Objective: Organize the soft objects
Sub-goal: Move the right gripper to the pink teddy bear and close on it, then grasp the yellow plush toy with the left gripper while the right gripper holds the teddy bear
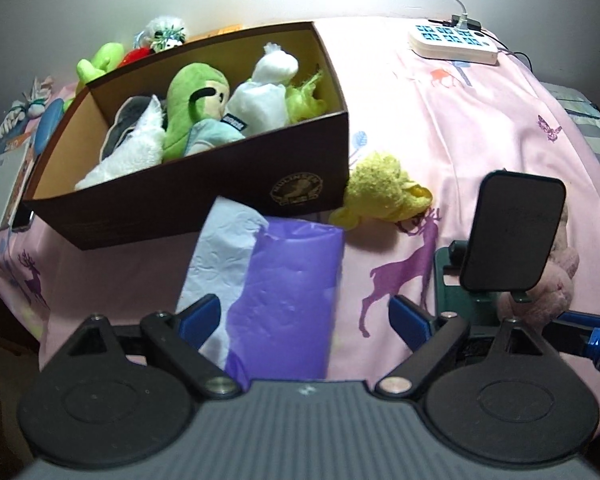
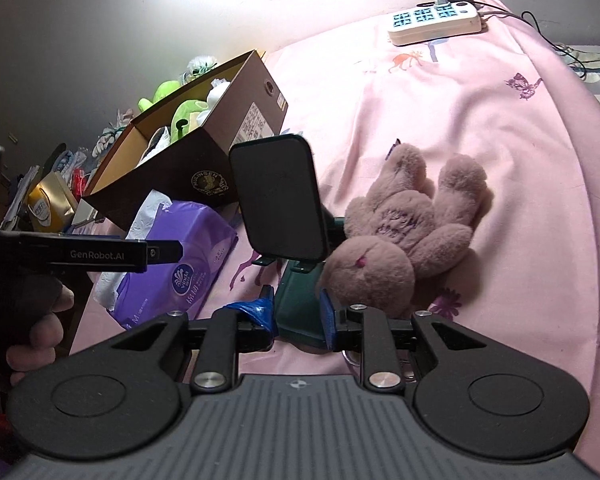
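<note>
A brown cardboard box (image 1: pixel 204 200) (image 2: pixel 188 176) on the pink sheet holds several soft toys, among them a green plush (image 1: pixel 192 104) and a white one (image 1: pixel 264 92). A yellow plush (image 1: pixel 384 190) lies just right of the box. My left gripper (image 1: pixel 306 320) is open, its fingers either side of a purple tissue pack (image 1: pixel 284 288) (image 2: pixel 176 260). My right gripper (image 2: pixel 298 320) is shut on the dark green base of a phone stand (image 2: pixel 300 312) (image 1: pixel 512 232). A pink plush bear (image 2: pixel 404 224) lies right beside the stand.
A white power strip (image 1: pixel 452 42) (image 2: pixel 436 22) with cables sits at the far edge of the bed. More toys and clutter (image 1: pixel 32 112) lie behind and left of the box. The pink sheet (image 2: pixel 480 120) spreads to the right.
</note>
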Motion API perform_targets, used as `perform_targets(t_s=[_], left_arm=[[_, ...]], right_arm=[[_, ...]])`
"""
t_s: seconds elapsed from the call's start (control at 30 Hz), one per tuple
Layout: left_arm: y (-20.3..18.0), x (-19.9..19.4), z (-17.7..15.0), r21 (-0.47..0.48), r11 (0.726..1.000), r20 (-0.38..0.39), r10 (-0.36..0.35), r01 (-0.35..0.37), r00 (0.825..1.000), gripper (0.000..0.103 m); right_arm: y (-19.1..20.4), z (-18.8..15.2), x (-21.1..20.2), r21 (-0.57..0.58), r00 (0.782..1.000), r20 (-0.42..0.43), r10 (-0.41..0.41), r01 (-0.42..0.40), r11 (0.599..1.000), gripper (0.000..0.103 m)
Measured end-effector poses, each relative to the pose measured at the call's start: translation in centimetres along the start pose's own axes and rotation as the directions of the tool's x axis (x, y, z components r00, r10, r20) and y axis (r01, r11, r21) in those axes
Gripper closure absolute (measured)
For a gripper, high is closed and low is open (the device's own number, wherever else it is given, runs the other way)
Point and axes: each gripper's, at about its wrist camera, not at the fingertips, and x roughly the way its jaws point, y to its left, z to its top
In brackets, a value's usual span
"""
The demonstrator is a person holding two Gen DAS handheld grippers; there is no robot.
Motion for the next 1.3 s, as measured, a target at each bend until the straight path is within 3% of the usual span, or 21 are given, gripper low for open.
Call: perform_targets(t_s=[0.17, 0.33, 0.43, 0.53, 0.63, 0.8, 1.03, 1.17, 1.3], left_arm=[[-2.4, 0.4, -0.7, 0.047, 0.998, -0.024, -0.042, 0.043, 0.999, 0.013], [-4.1, 0.8, -0.9, 0.079, 0.991, -0.046, -0.101, 0.105, 0.994, 0.013], [-4.6, 0.8, -1.0, 0.087, 0.987, -0.039, -0.133, 0.136, 0.99, 0.012], [-4.9, 0.8, -1.2, 0.097, 0.981, -0.042, -0.162, 0.166, 0.986, 0.011], [-5.1, 0.8, -1.5, 0.105, 0.977, -0.048, -0.18, 0.184, 0.983, 0.011], [-4.9, 1.1, -2.0, 0.098, 0.976, -0.055, -0.187, 0.192, 0.981, 0.011], [-4.3, 1.6, -2.2, 0.07, 0.981, -0.076, -0.175, 0.18, 0.982, 0.011], [-4.1, 1.7, -2.3, 0.061, 0.981, -0.08, -0.182, 0.187, 0.98, 0.011], [-4.4, 1.9, -2.3, 0.07, 0.972, -0.089, -0.219, 0.225, 0.972, 0.011]], right_arm=[[-2.7, 0.0, -1.3, 0.066, 1.0, 0.019, -0.013, 0.012, 0.998, 0.096], [-6.4, 0.0, -1.2, 0.258, 1.0, 0.01, 0.018, -0.02, 0.966, 0.092], [-8.4, -0.1, -0.5, 0.387, 0.998, 0.01, 0.067, -0.065, 0.92, 0.092], [-10.5, -0.1, 0.7, 0.528, 0.995, 0.016, 0.1, -0.094, 0.844, 0.091], [-11.7, -0.2, 1.8, 0.605, 0.991, 0.027, 0.132, -0.121, 0.787, 0.09], [-12.3, 0.1, 2.8, 0.635, 0.985, 0.053, 0.166, -0.162, 0.755, 0.089], [-12.6, 1.0, 4.2, 0.62, 0.981, 0.055, 0.188, -0.181, 0.763, 0.085], [-12.3, 1.1, 3.9, 0.589, 0.983, 0.048, 0.175, -0.169, 0.79, 0.084], [-12.4, 1.6, 5.0, 0.619, 0.976, 0.045, 0.211, -0.193, 0.762, 0.081]])
